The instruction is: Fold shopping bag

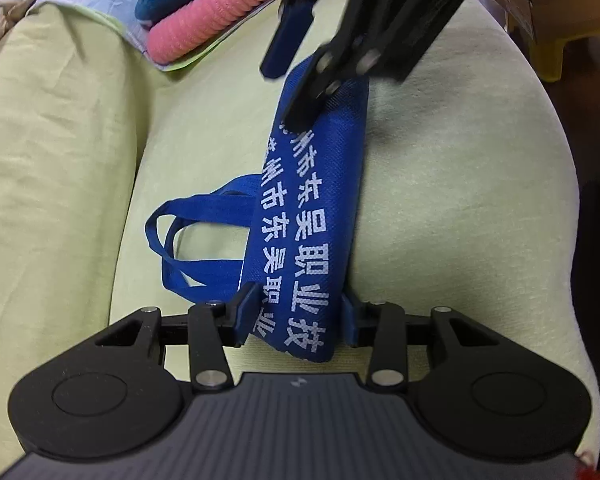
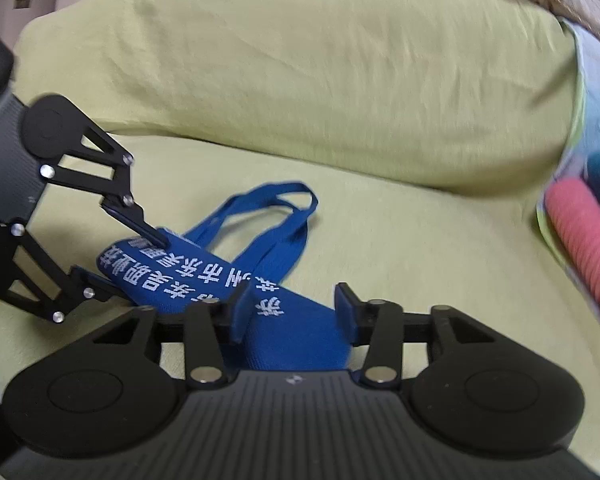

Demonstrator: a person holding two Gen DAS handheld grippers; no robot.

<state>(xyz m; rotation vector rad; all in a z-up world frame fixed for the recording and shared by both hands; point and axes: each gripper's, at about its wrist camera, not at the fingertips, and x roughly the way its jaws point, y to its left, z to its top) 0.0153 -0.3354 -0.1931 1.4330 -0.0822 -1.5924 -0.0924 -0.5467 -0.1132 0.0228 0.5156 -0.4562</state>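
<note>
Blue woven shopping bag [image 1: 312,216], folded into a long narrow strip on the green sofa cushion [image 1: 440,200], runs lengthwise from the left gripper [image 1: 300,320] to the right gripper [image 2: 296,312], each end lying between half-open fingers that straddle without pinching it.

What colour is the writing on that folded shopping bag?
White characters on the blue woven-fabric shopping bag, clearest in the left wrist view.

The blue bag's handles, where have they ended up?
In the left wrist view the handles lie flat on the green cushion, sticking out to the left of the folded blue bag; the pink roll sits farther back.
</note>
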